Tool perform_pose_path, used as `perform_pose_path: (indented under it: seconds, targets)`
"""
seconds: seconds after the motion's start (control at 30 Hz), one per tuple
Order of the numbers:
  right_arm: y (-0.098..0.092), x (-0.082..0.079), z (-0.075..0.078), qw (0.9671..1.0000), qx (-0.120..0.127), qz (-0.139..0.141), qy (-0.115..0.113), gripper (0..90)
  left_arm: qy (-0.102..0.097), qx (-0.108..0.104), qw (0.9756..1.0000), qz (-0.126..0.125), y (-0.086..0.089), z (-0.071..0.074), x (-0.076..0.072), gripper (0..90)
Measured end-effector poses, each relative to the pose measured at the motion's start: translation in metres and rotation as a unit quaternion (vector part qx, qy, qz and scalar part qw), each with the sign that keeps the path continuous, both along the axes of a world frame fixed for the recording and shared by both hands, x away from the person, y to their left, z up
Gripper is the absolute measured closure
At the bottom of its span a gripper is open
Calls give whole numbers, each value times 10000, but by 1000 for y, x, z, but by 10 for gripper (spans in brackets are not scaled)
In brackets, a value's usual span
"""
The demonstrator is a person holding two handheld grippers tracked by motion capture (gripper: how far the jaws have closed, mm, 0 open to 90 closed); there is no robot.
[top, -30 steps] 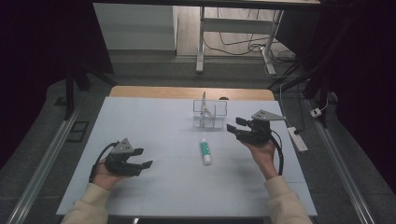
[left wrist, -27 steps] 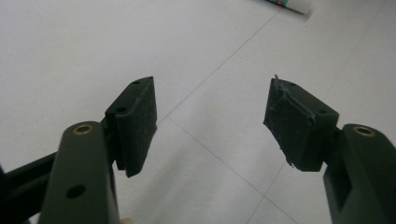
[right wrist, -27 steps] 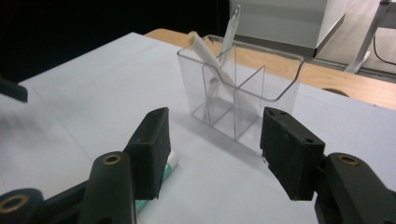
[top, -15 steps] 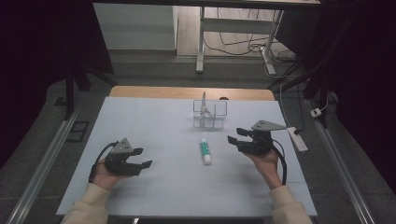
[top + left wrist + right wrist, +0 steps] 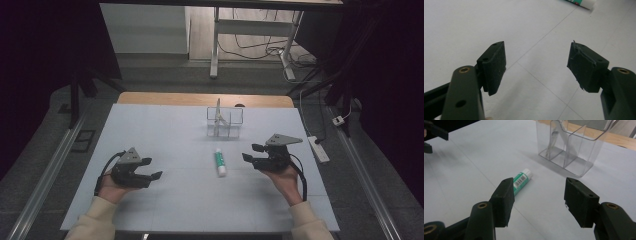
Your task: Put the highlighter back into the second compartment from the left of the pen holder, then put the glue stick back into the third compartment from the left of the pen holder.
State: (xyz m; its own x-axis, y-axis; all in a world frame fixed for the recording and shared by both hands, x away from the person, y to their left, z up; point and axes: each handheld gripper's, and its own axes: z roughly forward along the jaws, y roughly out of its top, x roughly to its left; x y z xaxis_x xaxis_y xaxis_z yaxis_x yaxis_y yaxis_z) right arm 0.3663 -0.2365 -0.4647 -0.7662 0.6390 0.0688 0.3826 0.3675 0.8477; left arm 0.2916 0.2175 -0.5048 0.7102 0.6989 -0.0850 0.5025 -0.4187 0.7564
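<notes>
Right tool (image 5: 256, 154), seen from the high view, hangs just above the tabletop (image 5: 165, 130) with its jaws apart and empty, pointing toward the glue stick (image 5: 219, 162). That stick lies flat near the middle of the tabletop, its long axis running away from the person, just to the inner side of this tool. The left tool (image 5: 148, 169), also spread and empty, sits well apart on the other side, so the right one looks the nearer candidate. A clear organiser (image 5: 225, 121) stands beyond the stick.

From the left gripper view, the left tool (image 5: 536, 65) gapes over bare tabletop, and one end of the glue stick (image 5: 580, 2) peeks in at the top edge.

From the right gripper view, the right tool (image 5: 537, 200) is wide open. The glue stick (image 5: 521, 182) lies ahead, partly behind the left-hand jaw, slanting toward the clear organiser (image 5: 574, 145).
</notes>
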Motion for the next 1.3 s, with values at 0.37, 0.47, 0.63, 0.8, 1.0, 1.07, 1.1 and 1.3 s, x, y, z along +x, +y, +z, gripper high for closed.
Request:
perform_pose_path:
  seconds: [0.37,0.47,0.63,0.8,1.0,1.07,1.1,1.3]
  targets:
    - [10,-3,-2,9994,-232,184,156,403,3,25,10000,-21,-1,0,0,308]
    - [14,-4,-2,9990,-316,235,215,401,9,31,10000,-28,-1,0,0,308]
    - [25,-6,-3,9974,-534,368,305,400,20,49,10000,-53,-2,-1,0,308]
    - [41,-9,-4,9954,-690,508,419,398,22,50,10000,-63,-2,-1,0,308]
    - [60,-10,-8,9923,-928,628,534,394,34,52,10000,-69,-1,-1,0,307]
    - [66,-10,-10,9910,-1026,628,589,393,40,62,10000,-64,-1,-1,1,307]
    - [69,-9,-11,9906,-1047,628,612,392,41,69,9999,-63,-1,-1,1,308]
    - [84,-6,-14,9883,-1206,571,735,387,42,78,9999,-66,-2,-1,0,308]
